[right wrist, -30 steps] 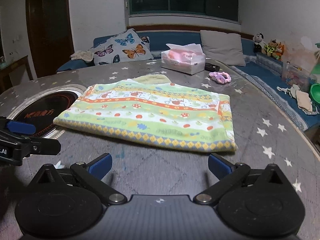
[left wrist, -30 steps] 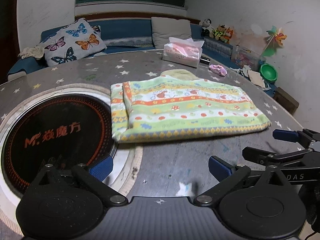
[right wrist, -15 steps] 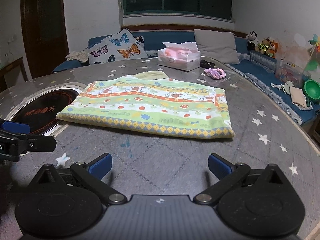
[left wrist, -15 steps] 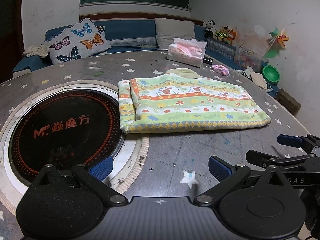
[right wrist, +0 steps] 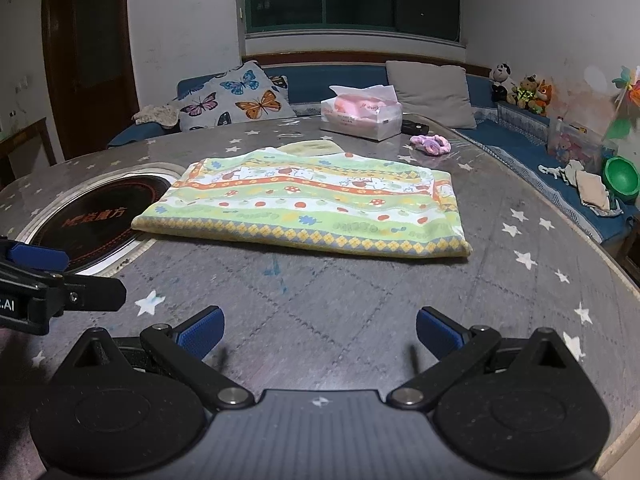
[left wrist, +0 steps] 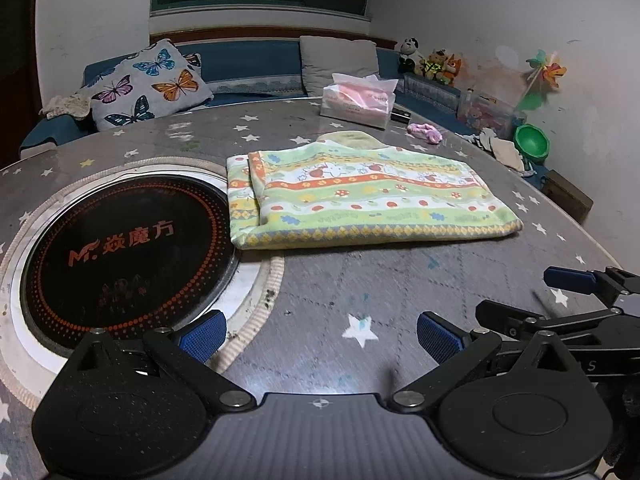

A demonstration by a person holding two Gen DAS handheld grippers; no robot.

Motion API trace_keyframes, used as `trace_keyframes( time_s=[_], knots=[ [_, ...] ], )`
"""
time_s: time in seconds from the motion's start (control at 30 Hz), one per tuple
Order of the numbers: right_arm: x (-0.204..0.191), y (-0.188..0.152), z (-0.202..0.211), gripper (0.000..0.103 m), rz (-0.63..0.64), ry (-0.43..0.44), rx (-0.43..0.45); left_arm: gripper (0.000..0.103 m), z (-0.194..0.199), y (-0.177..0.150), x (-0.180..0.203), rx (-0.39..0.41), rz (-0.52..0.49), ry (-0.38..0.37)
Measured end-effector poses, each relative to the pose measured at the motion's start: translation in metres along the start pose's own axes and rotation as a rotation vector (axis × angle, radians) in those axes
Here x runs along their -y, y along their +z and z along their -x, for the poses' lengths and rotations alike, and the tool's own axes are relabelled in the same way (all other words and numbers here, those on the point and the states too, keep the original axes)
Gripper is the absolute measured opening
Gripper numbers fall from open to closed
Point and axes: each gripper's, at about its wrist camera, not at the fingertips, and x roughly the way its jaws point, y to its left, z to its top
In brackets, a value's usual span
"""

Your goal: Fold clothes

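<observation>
- Left wrist view: the left gripper (left wrist: 320, 336) hangs above the star-patterned table (left wrist: 360, 292) with its blue-padded fingers (left wrist: 202, 336) spread wide and nothing between them.
- The folded garment (left wrist: 360, 196), striped green, orange and yellow, lies flat at about 12 o'clock from that gripper, well apart from it; its left end reaches the rim of the round black hotplate (left wrist: 124, 248) at 10 o'clock.
- The right gripper (left wrist: 576, 300) shows at 3 o'clock.
- A tissue box (left wrist: 358, 100) sits beyond the garment.
- Right wrist view: the right gripper (right wrist: 318, 330) is also spread open and empty; the folded garment (right wrist: 308, 204) lies at 12 o'clock, the left gripper (right wrist: 44, 276) at 9 o'clock.
</observation>
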Motion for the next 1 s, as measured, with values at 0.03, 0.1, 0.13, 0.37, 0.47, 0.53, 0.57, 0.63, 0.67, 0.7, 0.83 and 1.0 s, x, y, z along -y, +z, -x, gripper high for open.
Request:
trace_keyframes(
  time_s=[0.03, 0.1, 0.13, 0.37, 0.47, 0.53, 0.57, 0.63, 0.67, 0.7, 0.83, 1.0],
  knots=[
    [-0.001, -0.001, 0.001, 0.103, -0.001, 0.000, 0.001, 0.103, 0.001, -0.001, 0.001, 0.001, -0.001, -0.001],
    [-0.002, -0.002, 0.003, 0.103, -0.001, 0.001, 0.003, 0.103, 0.003, -0.002, 0.002, 0.002, -0.003, -0.004],
    [-0.002, -0.002, 0.004, 0.103, 0.000, 0.002, 0.005, 0.103, 0.004, -0.003, 0.003, 0.002, -0.004, -0.005],
    [-0.005, -0.006, 0.011, 0.103, 0.000, 0.005, 0.010, 0.103, 0.008, -0.008, 0.007, 0.004, -0.013, -0.008],
    [-0.006, -0.009, 0.014, 0.103, 0.000, 0.006, 0.011, 0.103, 0.011, -0.011, 0.008, 0.006, -0.012, -0.008],
    [-0.007, -0.010, 0.016, 0.103, -0.001, 0.006, 0.011, 0.103, 0.013, -0.012, 0.009, 0.009, -0.013, -0.008],
    [-0.008, -0.011, 0.016, 0.103, -0.001, 0.007, 0.011, 0.103, 0.013, -0.013, 0.009, 0.010, -0.013, -0.008],
    [-0.008, -0.013, 0.018, 0.103, -0.001, 0.007, 0.009, 0.103, 0.014, -0.013, 0.010, 0.013, -0.014, -0.010],
    [-0.009, -0.014, 0.018, 0.103, -0.001, 0.007, 0.009, 0.103, 0.015, -0.014, 0.010, 0.014, -0.015, -0.010],
    [-0.009, -0.014, 0.018, 0.103, -0.001, 0.007, 0.009, 0.103, 0.016, -0.014, 0.010, 0.015, -0.016, -0.011],
    [-0.010, -0.017, 0.020, 0.103, -0.002, 0.007, 0.011, 0.103, 0.019, -0.017, 0.011, 0.022, -0.018, -0.012],
    [-0.010, -0.018, 0.022, 0.103, -0.002, 0.004, 0.014, 0.103, 0.021, -0.019, 0.011, 0.026, -0.018, -0.014]
  ],
)
